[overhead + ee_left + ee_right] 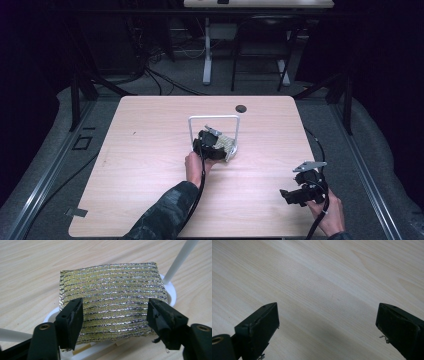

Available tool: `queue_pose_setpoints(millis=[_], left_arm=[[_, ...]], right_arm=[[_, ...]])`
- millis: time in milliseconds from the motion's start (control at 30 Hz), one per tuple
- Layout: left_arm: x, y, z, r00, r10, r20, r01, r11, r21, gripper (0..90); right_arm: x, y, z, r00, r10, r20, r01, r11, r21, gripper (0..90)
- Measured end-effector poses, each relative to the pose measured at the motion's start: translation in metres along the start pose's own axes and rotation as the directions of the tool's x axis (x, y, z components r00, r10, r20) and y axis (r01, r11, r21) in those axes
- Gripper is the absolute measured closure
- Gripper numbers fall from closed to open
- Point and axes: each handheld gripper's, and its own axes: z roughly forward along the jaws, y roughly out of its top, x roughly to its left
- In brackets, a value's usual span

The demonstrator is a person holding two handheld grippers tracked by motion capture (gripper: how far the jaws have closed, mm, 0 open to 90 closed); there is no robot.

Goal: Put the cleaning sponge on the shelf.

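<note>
gold scouring pad (110, 305) lies flat on the white rack base (171, 291) dead ahead between the left gripper (115, 320)'s spread jaws, pads beside its edges, not pressing, long axis across them; right gripper (327, 322) wide open over bare table (317, 277), well apart.

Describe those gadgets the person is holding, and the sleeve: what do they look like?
Each hand holds a chunky black gripper. The left gripper ends in two flat, blocky black jaws with brass-coloured screw holes behind them. The right gripper carries a grey three-cornered plate on top. A black cable trails from each. The left sleeve is dark with a mottled pattern.
</note>
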Motion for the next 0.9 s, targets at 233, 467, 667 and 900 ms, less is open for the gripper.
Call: queue_pose_setpoints(millis=[233, 467, 667, 900], left_arm=[[0.000, 0.001, -0.012, 0.9987, 0.016, 0.048, -0.016, 0.9999, -0.001, 20.4], [0.001, -0.002, -0.028, 0.9930, 0.064, 0.100, -0.063, 0.9979, -0.015, 15.1], [0.008, -0.008, -0.039, 0.9906, 0.072, 0.117, -0.071, 0.9974, -0.013, 13.9], [0.019, -0.013, -0.054, 0.9890, 0.071, 0.129, -0.070, 0.9975, -0.013, 11.3]], right_arm=[[0.001, 0.000, 0.000, 1.0000, -0.002, 0.001, 0.002, 1.0000, -0.003, 4.3], [0.001, 0.000, 0.000, 1.0000, 0.000, 0.000, 0.000, 1.0000, -0.005, 4.3], [0.001, 0.001, -0.001, 1.0000, -0.001, 0.003, 0.001, 1.0000, -0.005, 4.3], [0.002, 0.000, 0.000, 1.0000, -0.003, 0.006, 0.003, 1.0000, 0.000, 4.3]])
